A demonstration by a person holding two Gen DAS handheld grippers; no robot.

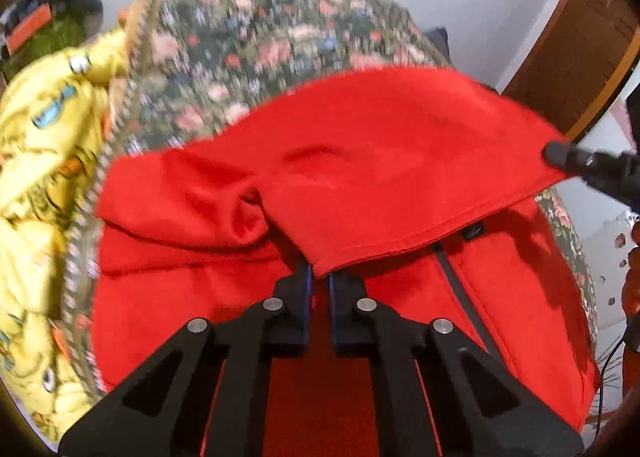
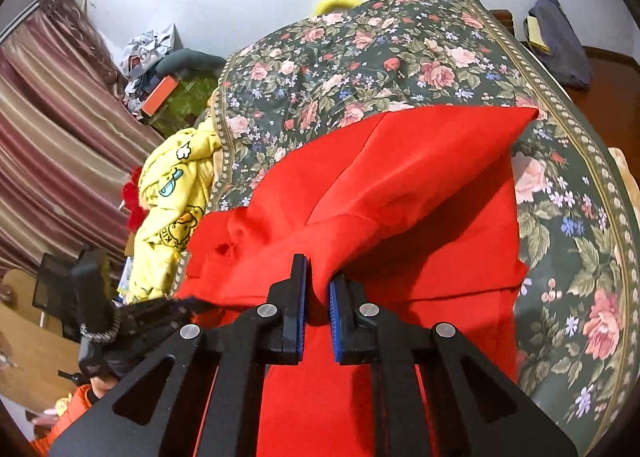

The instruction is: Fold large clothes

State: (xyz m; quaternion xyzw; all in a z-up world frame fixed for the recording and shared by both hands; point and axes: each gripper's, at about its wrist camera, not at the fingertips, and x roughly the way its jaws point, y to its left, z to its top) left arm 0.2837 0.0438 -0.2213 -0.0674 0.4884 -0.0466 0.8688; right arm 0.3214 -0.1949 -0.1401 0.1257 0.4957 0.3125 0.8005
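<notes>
Faintly, "KID" shows on yellow garment [image 2: 176, 217].

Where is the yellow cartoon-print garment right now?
In both wrist views the yellow cartoon-print garment lies crumpled at the left, just off the floral bedspread's edge, beside the red garment.

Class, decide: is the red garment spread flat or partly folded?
Partly folded: the red garment has its hemmed edge lifted, doubled back over the layer lying on the floral bedspread.
</notes>
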